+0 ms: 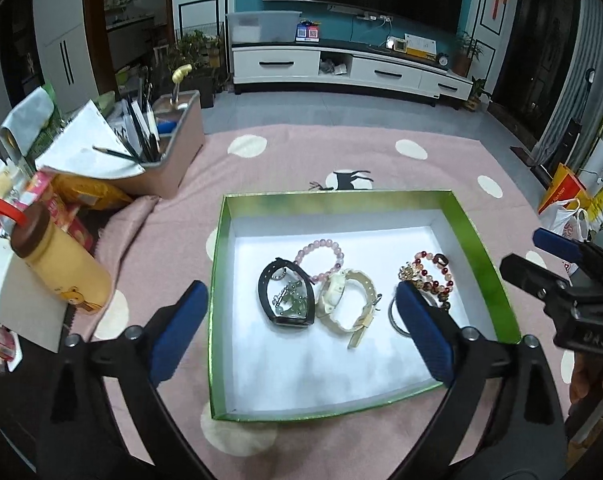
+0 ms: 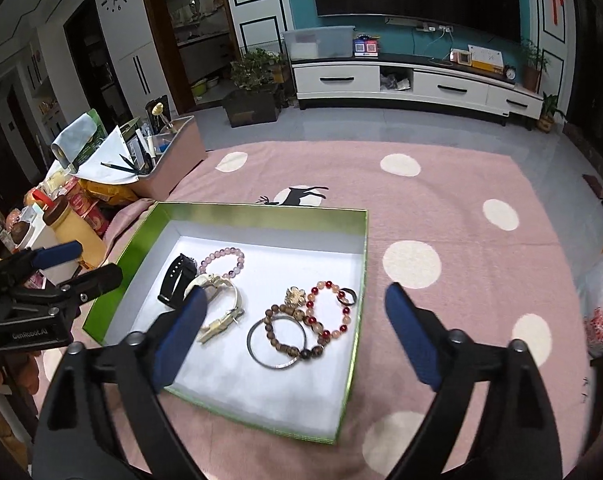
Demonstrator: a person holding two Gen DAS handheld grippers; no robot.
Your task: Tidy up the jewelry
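Green box point(image 1: 477, 248) with watches, bead bracelets, ring inside; both tongs point(image 1: 301, 304) point(image 2: 297, 312) wide, empty.

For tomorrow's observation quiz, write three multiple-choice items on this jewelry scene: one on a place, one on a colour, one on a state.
1. Where does the pink bead bracelet lie?
A. on the rug
B. in the green box
C. in the pencil bin

2. What colour is the watch that has a pendant lying inside its strap loop?
A. black
B. red
C. cream

3. How is the right hand-held gripper?
A. shut on a ring
B. shut, empty
C. open, empty

Answers: 1 B, it rests on the box's white floor; 2 A, the strap is black; 3 C, the fingers stand wide apart, holding nothing.
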